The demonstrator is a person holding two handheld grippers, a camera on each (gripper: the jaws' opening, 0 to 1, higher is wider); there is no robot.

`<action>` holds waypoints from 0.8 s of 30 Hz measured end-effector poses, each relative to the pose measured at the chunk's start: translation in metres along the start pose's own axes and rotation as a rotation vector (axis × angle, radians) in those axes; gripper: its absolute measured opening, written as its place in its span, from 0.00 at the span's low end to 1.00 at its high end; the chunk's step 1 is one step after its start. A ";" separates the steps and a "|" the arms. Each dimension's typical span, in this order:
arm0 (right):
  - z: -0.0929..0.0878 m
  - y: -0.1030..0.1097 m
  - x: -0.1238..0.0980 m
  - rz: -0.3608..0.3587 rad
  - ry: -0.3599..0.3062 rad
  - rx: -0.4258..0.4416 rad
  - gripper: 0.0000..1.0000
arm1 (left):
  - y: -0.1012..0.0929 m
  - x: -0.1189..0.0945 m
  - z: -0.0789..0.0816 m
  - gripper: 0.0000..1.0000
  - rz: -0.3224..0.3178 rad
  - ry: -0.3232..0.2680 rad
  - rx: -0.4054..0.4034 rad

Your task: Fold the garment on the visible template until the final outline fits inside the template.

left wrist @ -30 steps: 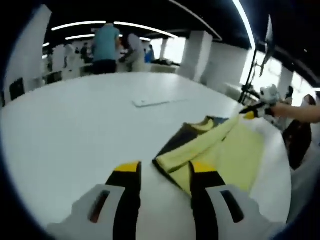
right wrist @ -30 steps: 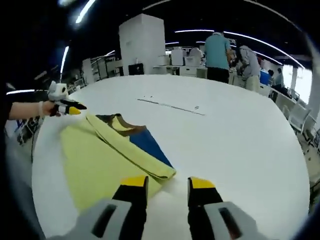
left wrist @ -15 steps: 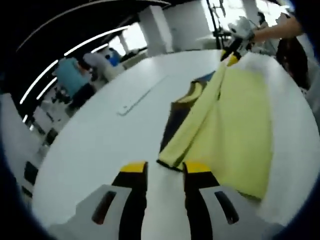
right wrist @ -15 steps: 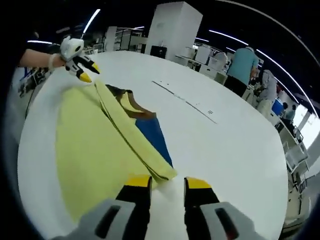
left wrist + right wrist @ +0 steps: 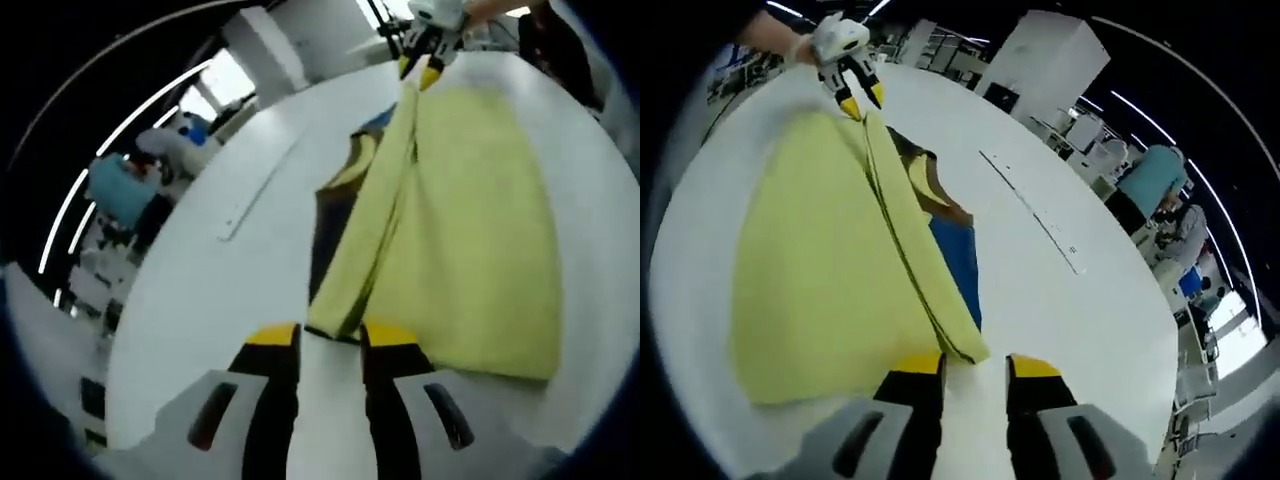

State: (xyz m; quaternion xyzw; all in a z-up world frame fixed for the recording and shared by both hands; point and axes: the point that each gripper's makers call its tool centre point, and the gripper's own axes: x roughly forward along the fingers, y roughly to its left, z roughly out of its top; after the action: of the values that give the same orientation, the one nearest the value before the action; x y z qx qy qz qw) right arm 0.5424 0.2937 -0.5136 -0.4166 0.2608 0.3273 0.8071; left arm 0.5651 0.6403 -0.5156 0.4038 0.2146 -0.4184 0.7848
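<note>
In the left gripper view, people (image 5: 130, 185) stand far off at the left, past the edge of the white desk (image 5: 215, 300). A thin pale strip (image 5: 262, 185) lies flat on the desk, well apart from the cloth. The left claw (image 5: 332, 336) rises at the bottom, its yellow-tipped jaws a narrow gap apart, with the near corner of the yellow garment (image 5: 470, 240) lying just at the tips; whether they pinch it I cannot tell. The garment spreads over the desk to the right, one long edge folded up into a ridge, with dark blue fabric showing along its left side. At the top, the right claw (image 5: 420, 70) meets the far end of that ridge.

In the right gripper view, the left claw (image 5: 862, 100) sits at the top left, held by a gloved hand (image 5: 800, 45), its tips at the garment's (image 5: 810, 270) far corner. The yellow cloth lies on the desk (image 5: 1060, 300), a blue panel at its right edge. The right claw (image 5: 975, 362) stands at the bottom, jaws slightly parted at the garment's near corner; its grip cannot be told. The strip (image 5: 1030, 210) lies further right, and people (image 5: 1155, 185) stand beyond.
</note>
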 end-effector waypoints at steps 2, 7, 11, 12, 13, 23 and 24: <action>0.000 0.002 0.002 0.000 -0.001 -0.024 0.17 | 0.001 0.001 0.000 0.21 0.003 0.002 -0.011; 0.001 0.002 0.003 -0.002 0.003 -0.052 0.12 | 0.001 0.002 0.001 0.17 0.002 0.003 0.005; 0.004 0.002 0.002 -0.012 -0.003 -0.077 0.07 | 0.001 0.002 0.000 0.14 0.008 0.002 -0.025; 0.005 0.002 0.002 -0.016 -0.007 -0.077 0.04 | 0.001 0.002 0.000 0.12 0.006 0.003 -0.034; 0.006 0.002 0.002 -0.015 -0.009 -0.075 0.02 | 0.001 0.002 0.000 0.10 0.007 0.000 -0.040; 0.014 -0.012 0.000 -0.048 -0.049 0.060 0.00 | 0.011 -0.008 0.010 0.00 0.017 -0.061 -0.268; 0.015 -0.015 -0.002 -0.053 -0.050 0.063 0.00 | 0.016 -0.010 0.012 0.00 0.030 -0.076 -0.303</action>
State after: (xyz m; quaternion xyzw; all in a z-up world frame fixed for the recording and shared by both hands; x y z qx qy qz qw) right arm 0.5545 0.2995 -0.4967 -0.3895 0.2397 0.3076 0.8344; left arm 0.5725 0.6403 -0.4950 0.2677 0.2394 -0.3846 0.8504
